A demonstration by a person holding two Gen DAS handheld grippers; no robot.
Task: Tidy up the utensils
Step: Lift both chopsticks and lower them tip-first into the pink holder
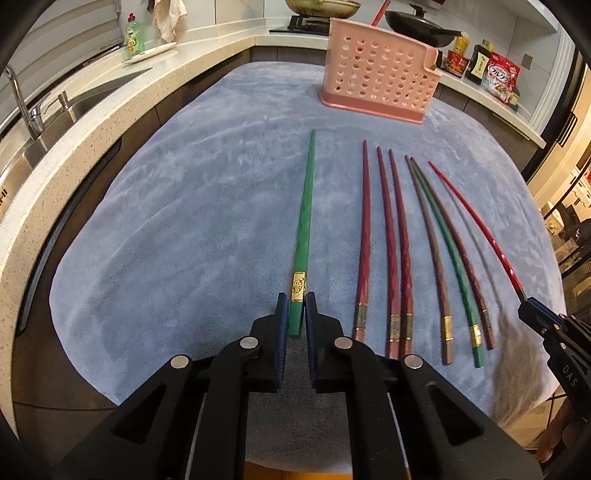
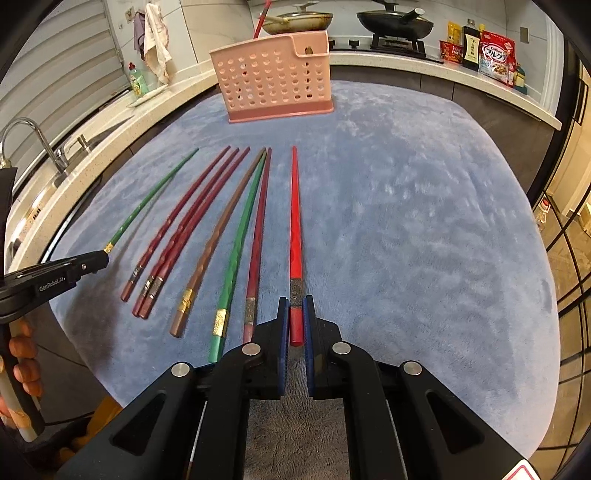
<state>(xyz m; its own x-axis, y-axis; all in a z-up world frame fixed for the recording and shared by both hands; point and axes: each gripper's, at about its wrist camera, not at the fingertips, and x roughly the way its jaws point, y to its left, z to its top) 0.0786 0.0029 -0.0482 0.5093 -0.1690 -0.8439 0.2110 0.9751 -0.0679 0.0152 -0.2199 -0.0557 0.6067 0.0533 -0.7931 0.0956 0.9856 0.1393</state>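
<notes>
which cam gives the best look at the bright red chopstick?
Right wrist view. The bright red chopstick runs straight up the middle of the frame, full length, its butt end clamped in the right tool. The left wrist view shows it only at the far right edge, strongly curved by the lens, its grip end hidden behind that tool.

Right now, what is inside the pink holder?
One red stick pokes above the pink holder. Through its holes nothing else is discernible; the perforated walls hide its lower contents.

Black left gripper [image 1: 295, 314], right gripper [image 2: 295, 317]: blue ribbed fingers [image 1: 282, 325], silver round pivot screws, white lettering on side.
</notes>
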